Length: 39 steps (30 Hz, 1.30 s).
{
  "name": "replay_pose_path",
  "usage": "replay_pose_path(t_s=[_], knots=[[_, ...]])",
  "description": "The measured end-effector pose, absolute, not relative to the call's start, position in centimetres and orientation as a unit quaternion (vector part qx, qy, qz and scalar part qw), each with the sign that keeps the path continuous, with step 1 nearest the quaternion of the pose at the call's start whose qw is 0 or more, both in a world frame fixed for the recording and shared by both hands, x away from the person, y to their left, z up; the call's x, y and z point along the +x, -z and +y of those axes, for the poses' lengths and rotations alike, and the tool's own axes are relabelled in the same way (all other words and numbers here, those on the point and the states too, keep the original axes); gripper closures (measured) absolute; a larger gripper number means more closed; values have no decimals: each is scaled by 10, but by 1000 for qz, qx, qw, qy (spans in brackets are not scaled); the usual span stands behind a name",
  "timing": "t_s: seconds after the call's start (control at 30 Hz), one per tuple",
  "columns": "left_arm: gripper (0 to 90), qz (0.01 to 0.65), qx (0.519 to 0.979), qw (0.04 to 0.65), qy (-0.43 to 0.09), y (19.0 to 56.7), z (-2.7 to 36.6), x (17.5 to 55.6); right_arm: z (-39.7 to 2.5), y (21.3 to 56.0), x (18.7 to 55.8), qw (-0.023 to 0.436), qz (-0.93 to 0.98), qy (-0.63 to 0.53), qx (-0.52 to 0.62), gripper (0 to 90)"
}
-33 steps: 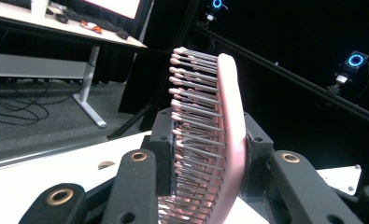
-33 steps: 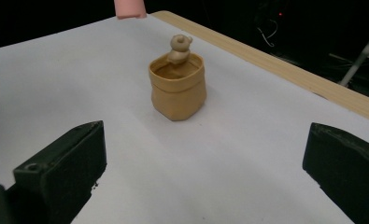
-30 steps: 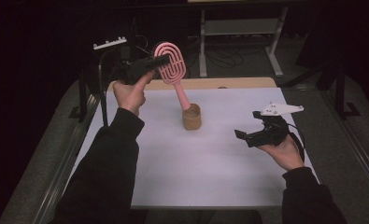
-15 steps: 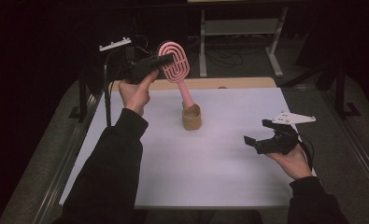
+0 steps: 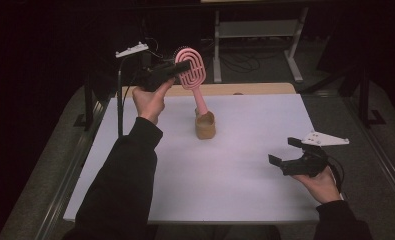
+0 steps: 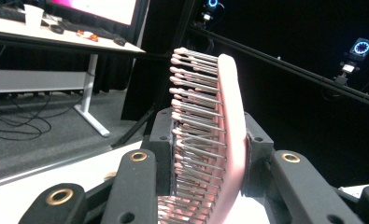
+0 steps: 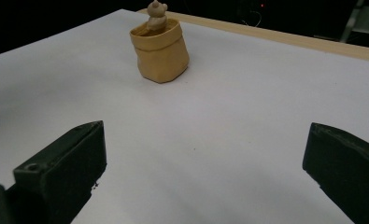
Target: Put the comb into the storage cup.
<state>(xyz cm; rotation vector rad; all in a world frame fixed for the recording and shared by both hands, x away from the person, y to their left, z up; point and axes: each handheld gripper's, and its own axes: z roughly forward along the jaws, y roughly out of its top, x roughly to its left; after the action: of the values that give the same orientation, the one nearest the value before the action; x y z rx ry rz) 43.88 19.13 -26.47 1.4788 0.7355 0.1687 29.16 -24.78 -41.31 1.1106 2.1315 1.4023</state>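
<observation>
My left gripper (image 5: 181, 69) is raised over the far left of the white table (image 5: 235, 180) and shut on the head of a pink hairbrush (image 5: 191, 70). The brush's handle slants down to a small tan pouch (image 5: 205, 125) that stands upright. In the left gripper view the brush head (image 6: 229, 116) sits edge-on between the jaws of my left gripper (image 6: 210, 140), with its bristles pointing left. My right gripper (image 5: 282, 151) hovers open near the table's front right, holding nothing. The right gripper view shows that gripper (image 7: 205, 140) facing the pouch (image 7: 161, 49), with a small bear figure (image 7: 156, 14) over the rim.
A wooden strip (image 5: 255, 89) runs along the table's far edge, with a small brown object (image 5: 237, 93) on it. Metal rails (image 5: 80, 155) flank the table. Beyond it stand desk legs (image 5: 290, 55) and cables on a dark floor.
My right gripper has drawn back toward the front right, away from the pouch, and stays open. The left gripper and the brush have barely shifted.
</observation>
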Motion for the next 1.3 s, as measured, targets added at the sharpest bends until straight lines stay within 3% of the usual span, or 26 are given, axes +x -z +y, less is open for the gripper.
replay_pose_path(t_s=[1.3], knots=[[644, 317, 690, 644, -92, 315, 166, 452, -254, 427, 277, 193, 753, -493, 390, 0]])
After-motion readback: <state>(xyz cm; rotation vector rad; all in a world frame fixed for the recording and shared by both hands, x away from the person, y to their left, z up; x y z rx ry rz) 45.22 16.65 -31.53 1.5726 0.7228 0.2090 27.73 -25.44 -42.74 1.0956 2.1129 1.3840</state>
